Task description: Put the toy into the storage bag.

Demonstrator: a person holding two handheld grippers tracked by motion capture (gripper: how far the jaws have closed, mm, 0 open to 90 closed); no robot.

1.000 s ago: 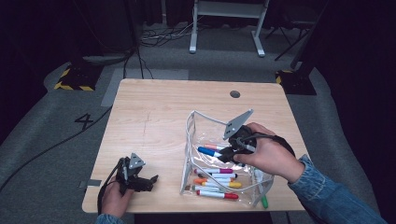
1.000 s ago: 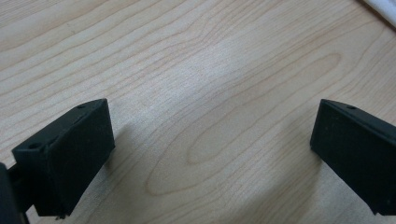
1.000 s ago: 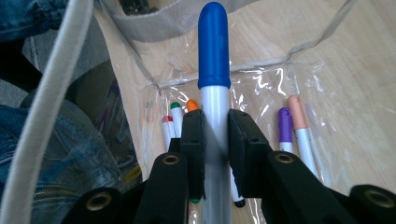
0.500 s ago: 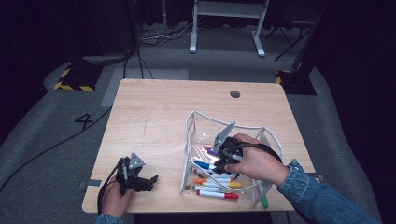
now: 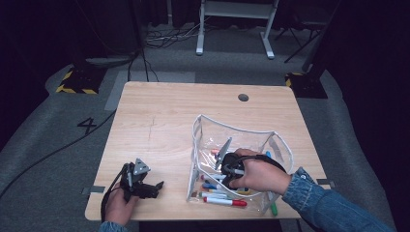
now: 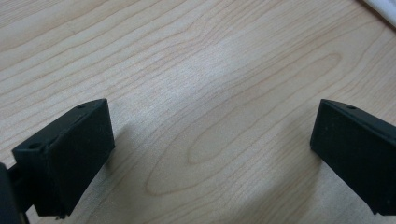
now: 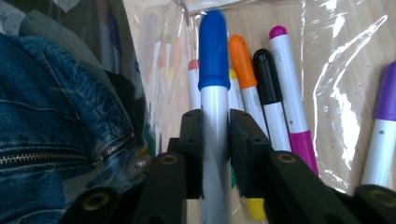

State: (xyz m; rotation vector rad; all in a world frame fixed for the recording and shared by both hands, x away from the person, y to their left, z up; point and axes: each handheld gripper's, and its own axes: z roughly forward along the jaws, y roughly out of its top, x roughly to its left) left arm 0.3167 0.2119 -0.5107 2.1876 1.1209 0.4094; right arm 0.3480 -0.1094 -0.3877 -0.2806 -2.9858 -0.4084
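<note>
Wooden table (image 5: 159, 125) carries the clear zip pouch (image 5: 241, 140) right of centre, right gripper (image 7: 215, 154) inside it, jaws just easing apart with the blue-capped marker (image 7: 214, 70) between them; left gripper (image 5: 142, 183) left of pouch, jaws wide, empty.

The blue-capped marker (image 7: 214, 93) runs down between the right gripper's (image 7: 215, 135) jaws and out past the bottom edge — its lower end is unseen. Beside it, a purple marker (image 7: 384, 130) is cut by the right edge. From above, the person's hand (image 5: 258, 174) hides those jaws — the pouch's (image 5: 232, 126) markers blur together.
</note>
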